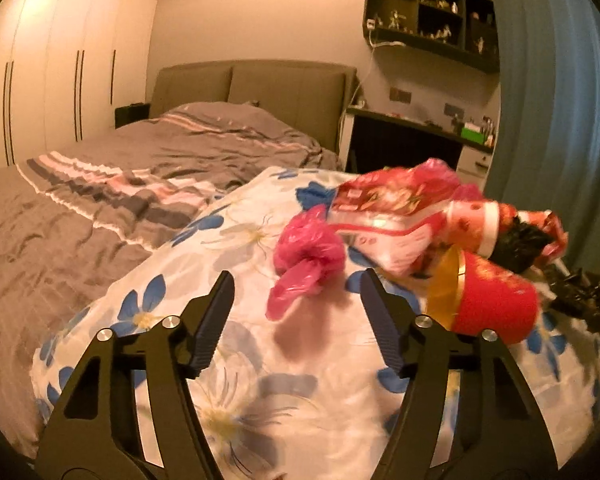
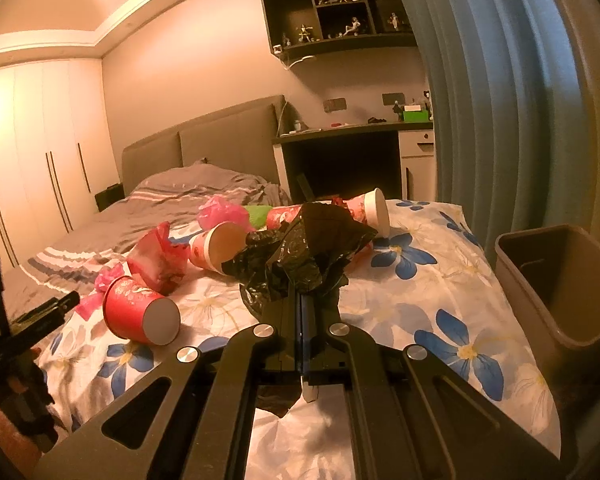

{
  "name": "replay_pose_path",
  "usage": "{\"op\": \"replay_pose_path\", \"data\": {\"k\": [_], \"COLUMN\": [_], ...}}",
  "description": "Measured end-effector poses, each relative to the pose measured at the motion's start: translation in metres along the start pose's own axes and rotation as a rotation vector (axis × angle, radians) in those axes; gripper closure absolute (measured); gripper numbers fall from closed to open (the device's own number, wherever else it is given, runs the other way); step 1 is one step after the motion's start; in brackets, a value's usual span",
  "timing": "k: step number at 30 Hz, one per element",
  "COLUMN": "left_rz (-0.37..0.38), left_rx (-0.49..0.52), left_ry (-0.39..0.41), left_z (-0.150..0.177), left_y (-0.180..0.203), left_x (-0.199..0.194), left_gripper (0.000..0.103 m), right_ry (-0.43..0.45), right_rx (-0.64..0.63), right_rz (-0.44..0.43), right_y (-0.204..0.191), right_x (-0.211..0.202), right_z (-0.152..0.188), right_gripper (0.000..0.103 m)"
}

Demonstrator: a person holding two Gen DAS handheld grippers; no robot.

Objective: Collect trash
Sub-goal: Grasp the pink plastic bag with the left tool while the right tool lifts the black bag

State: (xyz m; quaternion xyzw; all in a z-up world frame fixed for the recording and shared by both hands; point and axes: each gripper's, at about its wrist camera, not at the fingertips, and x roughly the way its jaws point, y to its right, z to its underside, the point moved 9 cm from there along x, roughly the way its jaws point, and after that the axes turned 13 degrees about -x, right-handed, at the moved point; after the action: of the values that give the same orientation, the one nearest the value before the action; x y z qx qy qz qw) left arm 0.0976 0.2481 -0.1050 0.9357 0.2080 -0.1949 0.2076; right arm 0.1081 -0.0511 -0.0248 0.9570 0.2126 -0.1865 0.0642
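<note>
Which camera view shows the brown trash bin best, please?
The right wrist view: the brown trash bin stands beside the floral blanket, its open top visible. The left wrist view does not show it at all.

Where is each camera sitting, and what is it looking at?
Left wrist view: sits on the left gripper, looks over the flowered blanket at a pink bag; its open fingers show.
Right wrist view: sits on the right gripper, faces the bed; its fingers pinch a black bag, bin on the right.
Shared: red cup, headboard, shelf.
</note>
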Motion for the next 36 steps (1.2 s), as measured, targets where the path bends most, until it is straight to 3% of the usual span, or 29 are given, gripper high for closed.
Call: {"op": "replay_pose_path", "data": {"k": [3,6,10,13,18,24,30,36], "left_rz": [0.022,0.022,0.045,0.041,0.027,0.031,0.104,0.234], "left_rx": [0.011,0.016,-0.002,0.015,0.005,0.015,0.048,0.112], "left_ry": [-0.032,-0.066,-0.106,-0.101,-0.061,0.042,0.118,0.151], "left_z": [0.000,0.004,0.008,0.009,0.000,-0.025,-0.040,-0.034], "left_y": [-0.001,-0.002,-0.004,-0.001,-0.003,0.008,0.049,0.116], "left_x": [0.014,0.025,0.030,0.028,0.016,-0.023,-0.067,-0.101], "left_gripper": [0.048,0.061,0.087,0.097,0.099,0.099,0.099,0.099], "right_ry": [-0.004,-0.004,-0.006,-0.006,0.004,0.031,0.062,0.097], "right_rx": [-0.004,-0.006,-0.011,-0.010,-0.012,-0.003,0.014,0.040], "right_rz": [0.003,0.003,0.006,0.006,0.009,0.025,0.039,0.071], "right_y": [-0.002,-0.002,-0.003,-0.003,-0.002,0.003,0.012,0.030], "right_x": [0.000,0.000,0.000,0.000,-0.002,-0.010,-0.022,-0.037], "right_z": [-0.001,-0.002,-0.002,-0.002,-0.004,-0.008,-0.012,-0.015], "right_gripper": [0.102,0.102,0.102,0.102,0.102,0.102,0.102,0.102]}}
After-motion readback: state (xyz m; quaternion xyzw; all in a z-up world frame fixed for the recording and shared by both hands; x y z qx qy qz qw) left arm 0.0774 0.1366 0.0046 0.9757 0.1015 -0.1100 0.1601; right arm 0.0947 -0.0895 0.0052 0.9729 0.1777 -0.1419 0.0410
